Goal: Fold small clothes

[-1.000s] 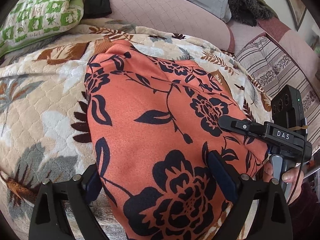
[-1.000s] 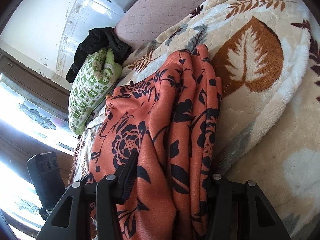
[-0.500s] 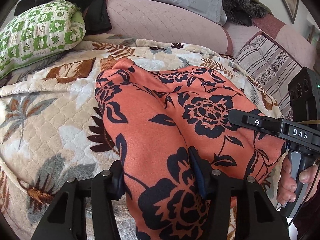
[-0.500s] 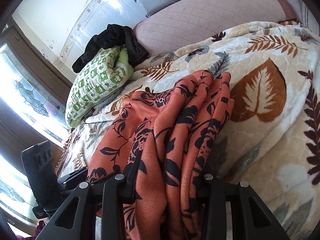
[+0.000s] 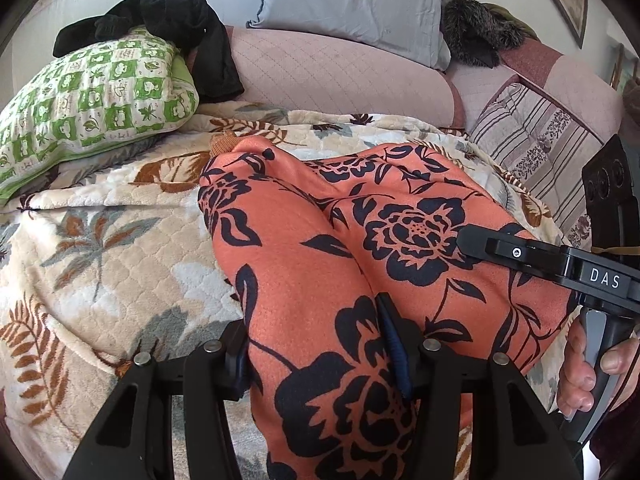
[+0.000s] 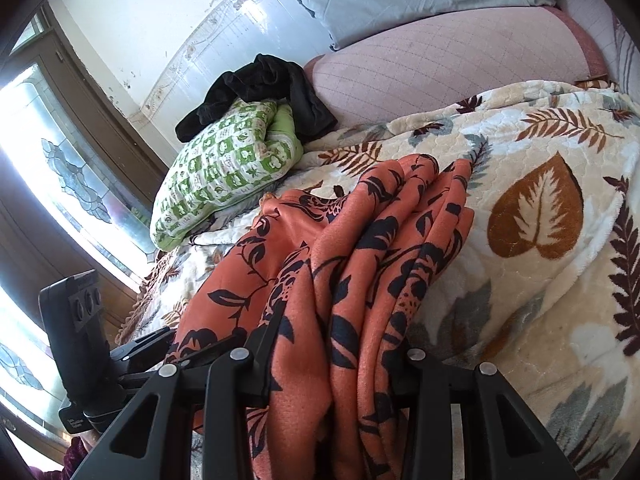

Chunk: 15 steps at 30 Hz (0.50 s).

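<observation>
An orange garment with a black flower print (image 5: 360, 248) lies on a leaf-patterned blanket (image 5: 100, 256), its near end raised. My left gripper (image 5: 320, 344) is shut on a thick bunch of its near edge, cloth filling the gap between the pads. In the right wrist view the same orange garment (image 6: 360, 264) runs forward in long pleats, and my right gripper (image 6: 340, 356) is shut on its gathered folds. The other gripper's fingers (image 5: 516, 252) lie over the cloth at the right of the left wrist view, with a person's hand (image 5: 588, 368) on its handle.
A green and white pillow (image 5: 92, 104) with a black garment (image 5: 168, 28) on it lies at the back left. A pink quilted cushion (image 5: 340, 76), a grey pillow (image 5: 348, 4) and a striped cushion (image 5: 536, 140) line the back. A bright window (image 6: 48, 184) is at the left.
Both grippers closed on the garment and rose with it. The cloth, flat and spread a second ago, is now bunched into folds between the jaws, and more of the room's back shows.
</observation>
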Available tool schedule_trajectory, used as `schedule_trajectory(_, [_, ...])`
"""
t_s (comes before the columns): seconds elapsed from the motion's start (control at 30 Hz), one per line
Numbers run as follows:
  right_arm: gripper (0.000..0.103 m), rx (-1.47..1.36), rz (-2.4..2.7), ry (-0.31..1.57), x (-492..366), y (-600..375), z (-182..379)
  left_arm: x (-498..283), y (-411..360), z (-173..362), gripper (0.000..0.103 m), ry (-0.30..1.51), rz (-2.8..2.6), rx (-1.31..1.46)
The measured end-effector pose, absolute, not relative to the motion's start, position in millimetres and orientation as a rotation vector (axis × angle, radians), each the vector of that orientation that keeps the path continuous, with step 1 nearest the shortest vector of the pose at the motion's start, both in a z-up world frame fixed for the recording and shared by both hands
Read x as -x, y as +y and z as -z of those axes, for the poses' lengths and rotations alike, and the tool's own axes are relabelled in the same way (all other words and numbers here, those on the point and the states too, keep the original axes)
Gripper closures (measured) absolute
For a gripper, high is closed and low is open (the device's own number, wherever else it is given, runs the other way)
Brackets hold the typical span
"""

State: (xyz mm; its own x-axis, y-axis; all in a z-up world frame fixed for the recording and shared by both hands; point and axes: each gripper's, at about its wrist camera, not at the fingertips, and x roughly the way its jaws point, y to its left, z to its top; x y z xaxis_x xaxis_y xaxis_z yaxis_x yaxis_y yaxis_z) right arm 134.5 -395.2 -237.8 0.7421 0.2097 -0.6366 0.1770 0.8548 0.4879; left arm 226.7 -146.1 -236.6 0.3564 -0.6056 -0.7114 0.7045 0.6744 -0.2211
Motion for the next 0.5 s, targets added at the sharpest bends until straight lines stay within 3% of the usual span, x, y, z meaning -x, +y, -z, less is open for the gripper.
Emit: schedule_trajectory(0.5, [0.063,-0.568,-0.095,0.717,-106,-334,222,-190,-78,217,0.048,0.804,0.781,-0.189])
